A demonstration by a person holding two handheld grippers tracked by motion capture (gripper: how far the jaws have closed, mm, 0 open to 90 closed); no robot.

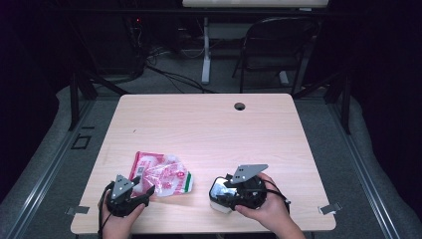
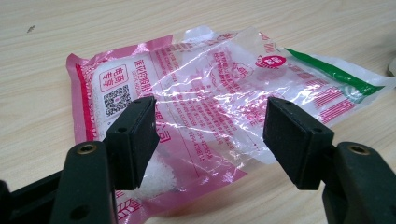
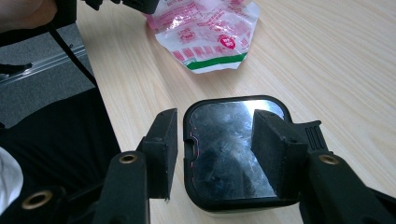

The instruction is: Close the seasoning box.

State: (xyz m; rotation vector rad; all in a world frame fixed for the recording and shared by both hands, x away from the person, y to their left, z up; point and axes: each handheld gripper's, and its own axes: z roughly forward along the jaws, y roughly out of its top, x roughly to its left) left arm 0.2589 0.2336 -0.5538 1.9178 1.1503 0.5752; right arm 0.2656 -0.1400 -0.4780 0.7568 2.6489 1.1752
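At seven o'clock on the table (image 1: 209, 124): plastic bag (image 1: 161, 175), pink-printed, crumpled, lying flat, a little white grain in one corner. At five o'clock: black-rimmed container (image 1: 219, 191), lid on, upright. Progress, judged: early; bag ungrasped, container unopened, any transfer outstanding. Left gripper (image 2: 209, 135): low, jaws spread wide over the bag's near edge, gripping nothing. Right gripper (image 3: 215, 140): angled down over the container, jaws parted, straddling its lid, not clamped.

Folding chair (image 1: 278, 47) and cables (image 1: 169, 74) behind table (image 1: 209, 129)
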